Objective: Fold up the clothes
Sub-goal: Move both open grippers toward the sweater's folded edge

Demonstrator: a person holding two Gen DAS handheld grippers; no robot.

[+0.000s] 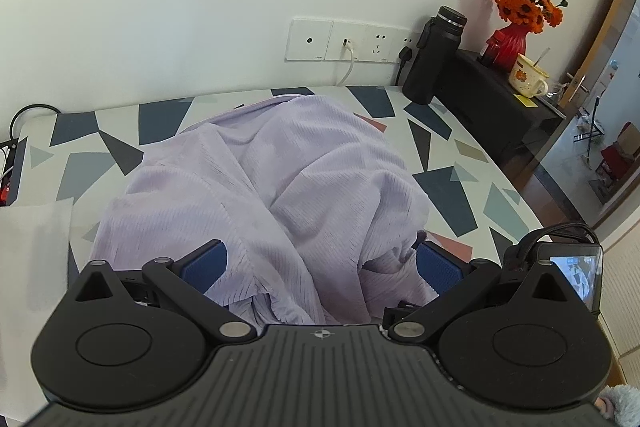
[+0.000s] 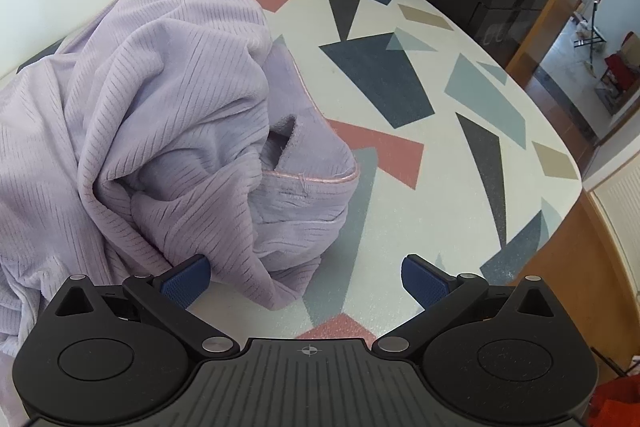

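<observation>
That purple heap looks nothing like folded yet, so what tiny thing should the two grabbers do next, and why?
Probably close the left gripper on the crumpled lilac ribbed garment: fabric already lies between its open blue pads. The right gripper is open too, with bare patterned table ahead, so it grips nothing.

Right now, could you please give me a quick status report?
Left gripper open, crumpled lilac ribbed garment bunched between its fingers. Right gripper open at the garment's edge. Nothing folded yet. Patterned table otherwise unobstructed.
</observation>
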